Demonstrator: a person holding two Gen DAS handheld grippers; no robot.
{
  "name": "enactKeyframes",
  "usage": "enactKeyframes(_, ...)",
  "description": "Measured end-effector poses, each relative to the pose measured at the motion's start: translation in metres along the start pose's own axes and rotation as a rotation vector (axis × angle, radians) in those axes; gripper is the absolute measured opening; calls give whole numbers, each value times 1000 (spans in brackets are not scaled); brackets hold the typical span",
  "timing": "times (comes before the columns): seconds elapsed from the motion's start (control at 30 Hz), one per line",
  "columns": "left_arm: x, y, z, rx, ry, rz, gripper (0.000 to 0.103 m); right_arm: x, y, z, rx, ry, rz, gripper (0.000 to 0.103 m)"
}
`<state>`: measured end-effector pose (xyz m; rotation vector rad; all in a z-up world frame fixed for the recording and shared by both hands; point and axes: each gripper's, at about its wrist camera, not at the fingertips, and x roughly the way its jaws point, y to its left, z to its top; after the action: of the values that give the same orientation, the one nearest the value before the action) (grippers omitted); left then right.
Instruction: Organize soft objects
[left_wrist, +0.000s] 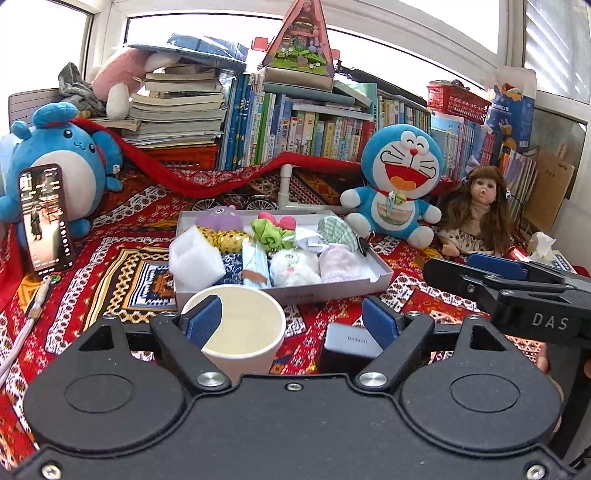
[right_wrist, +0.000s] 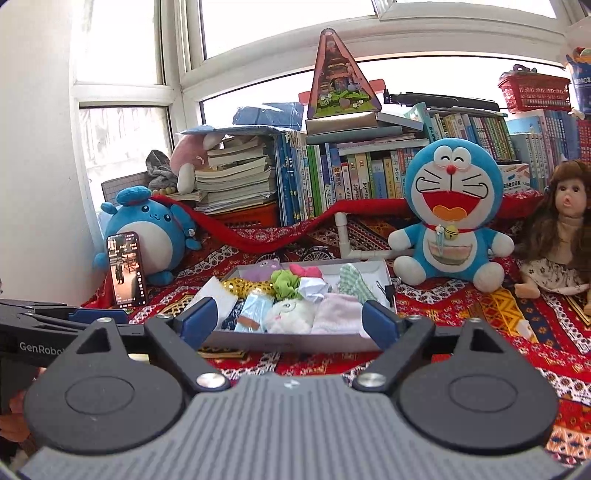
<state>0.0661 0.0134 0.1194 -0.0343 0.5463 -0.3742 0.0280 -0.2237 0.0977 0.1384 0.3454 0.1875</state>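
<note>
Shallow grey-white box (left_wrist: 382, 275), middle of the red patterned cloth (left_wrist: 110, 236), filled edge to edge with soft items: white foam block (left_wrist: 194, 258) at near left, gold sequinned piece (left_wrist: 225, 238), purple plush (left_wrist: 219, 218) at far left, green scrunchie (left_wrist: 269, 234), white fluffy toy (left_wrist: 293, 266), pale pink knit (left_wrist: 338, 264) at near right, green check pouch (left_wrist: 338, 230) at far right. Open cloth lies left of the box toward the propped phone (left_wrist: 46, 218); right of it, bare cloth up to the Doraemon plush (left_wrist: 400, 181) and doll (left_wrist: 476, 210). Near edge crowded by a paper cup (left_wrist: 240, 332) and a dark charger block (left_wrist: 349, 349). Left gripper (left_wrist: 291, 325): jaws wide apart, nothing clamped; its left pad overlaps the cup rim in view, contact cannot be told. Right gripper (right_wrist: 290, 321): jaws opening, wide, empty, framing the box's near edge from short of it.
</note>
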Motion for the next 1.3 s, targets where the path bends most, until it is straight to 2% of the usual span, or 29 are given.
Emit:
enactKeyframes(0.33,-6,4,-27,-11,21,44,82,-14,11,-20,-76,-8,-20,96)
enactKeyframes(0.57,-7,5,-50,-29,22,77,82,-9,16,-42,-60,25,-19,96)
enactKeyframes(0.77,-6,8,-70,-42,15,143,83,-5,18,-63,-64,51,-53,96)
enactKeyframes(0.97,6,9,-92,-64,74,169,85,-3,20,-82,-71,83,-86,96)
enactKeyframes(1.07,12,7,-99,-57,94,185,89,-1,21,-87,-79,96,-100,96)
enactKeyframes(1.3,21,9,-104,-86,133,178,95,4,19,-92,-74,125,-133,96)
